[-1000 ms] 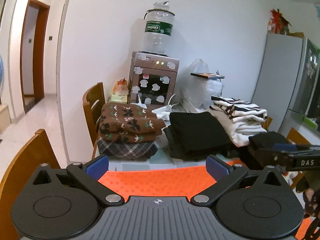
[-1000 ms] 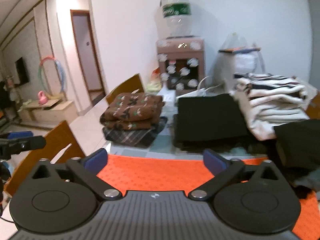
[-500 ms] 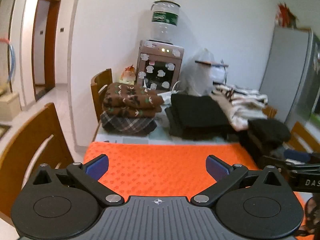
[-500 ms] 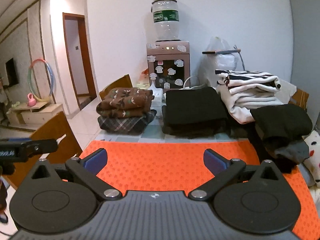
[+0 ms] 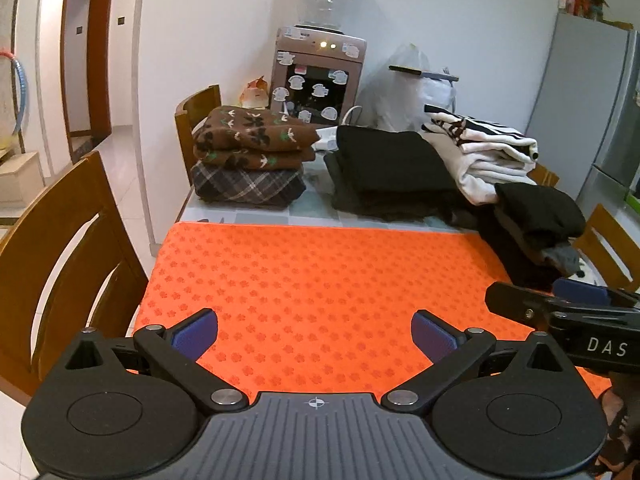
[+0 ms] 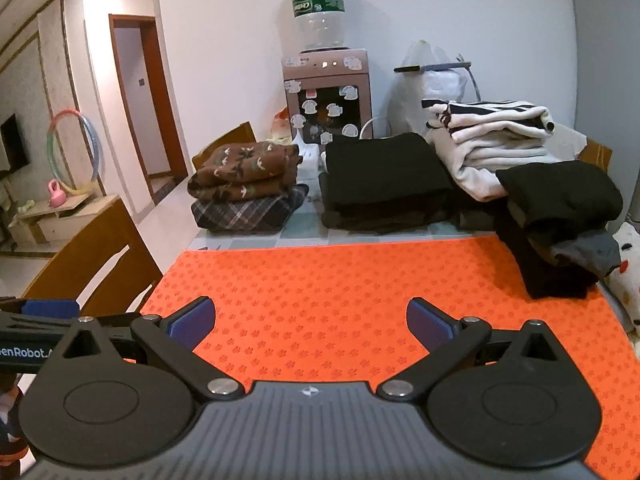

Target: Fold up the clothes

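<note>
While both grippers hang over the orange mat (image 5: pixel 320 272), neither of them holds anything. The left gripper (image 5: pixel 315 334) has its blue pads (image 5: pixel 195 333) spread wide, with only bare mat between them. The right gripper (image 6: pixel 311 322) is spread just as wide, also above bare mat, and it is seen from the side at the right edge of the left camera's view.

The clothes lie in folded piles along the far side of the table. At the left, a brown sweater (image 5: pixel 254 140) rests on a plaid garment (image 5: pixel 248 188). In the middle is a black stack (image 5: pixel 390 170). To its right, a striped white pile (image 6: pixel 490 136) leans partly on the black one. A dark pile (image 6: pixel 560 216) sits on the mat's far right corner. Wooden chairs (image 5: pixel 60 256) stand at the left side, and a water dispenser (image 5: pixel 318 76) stands behind the table.
</note>
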Demonstrator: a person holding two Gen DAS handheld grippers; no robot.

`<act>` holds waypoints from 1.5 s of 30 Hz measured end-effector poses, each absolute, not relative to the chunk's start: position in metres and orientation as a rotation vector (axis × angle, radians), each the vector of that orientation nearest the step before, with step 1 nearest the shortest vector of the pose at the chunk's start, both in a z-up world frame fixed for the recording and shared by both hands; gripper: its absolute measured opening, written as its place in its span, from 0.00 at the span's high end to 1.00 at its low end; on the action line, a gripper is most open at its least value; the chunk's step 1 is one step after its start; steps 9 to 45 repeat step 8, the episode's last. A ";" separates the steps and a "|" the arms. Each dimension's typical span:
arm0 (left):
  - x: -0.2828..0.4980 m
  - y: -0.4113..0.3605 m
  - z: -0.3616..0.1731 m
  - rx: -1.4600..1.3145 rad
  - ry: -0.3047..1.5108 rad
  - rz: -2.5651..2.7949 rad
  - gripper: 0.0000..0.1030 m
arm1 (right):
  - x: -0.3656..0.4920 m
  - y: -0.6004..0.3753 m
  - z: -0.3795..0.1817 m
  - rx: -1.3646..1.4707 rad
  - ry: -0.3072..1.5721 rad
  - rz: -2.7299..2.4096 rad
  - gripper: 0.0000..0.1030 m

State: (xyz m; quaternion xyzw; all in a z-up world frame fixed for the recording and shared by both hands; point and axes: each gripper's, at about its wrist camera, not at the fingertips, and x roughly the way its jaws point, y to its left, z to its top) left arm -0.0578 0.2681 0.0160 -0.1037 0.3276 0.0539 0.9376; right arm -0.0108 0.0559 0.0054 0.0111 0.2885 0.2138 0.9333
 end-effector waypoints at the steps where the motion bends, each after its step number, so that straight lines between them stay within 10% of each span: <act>1: -0.057 0.269 0.016 -0.215 0.671 0.111 0.00 | -0.010 0.057 0.006 0.019 0.588 0.437 0.00; 45: -0.052 0.271 0.014 -0.229 0.686 0.085 0.00 | -0.004 0.061 0.006 0.011 0.599 0.436 0.00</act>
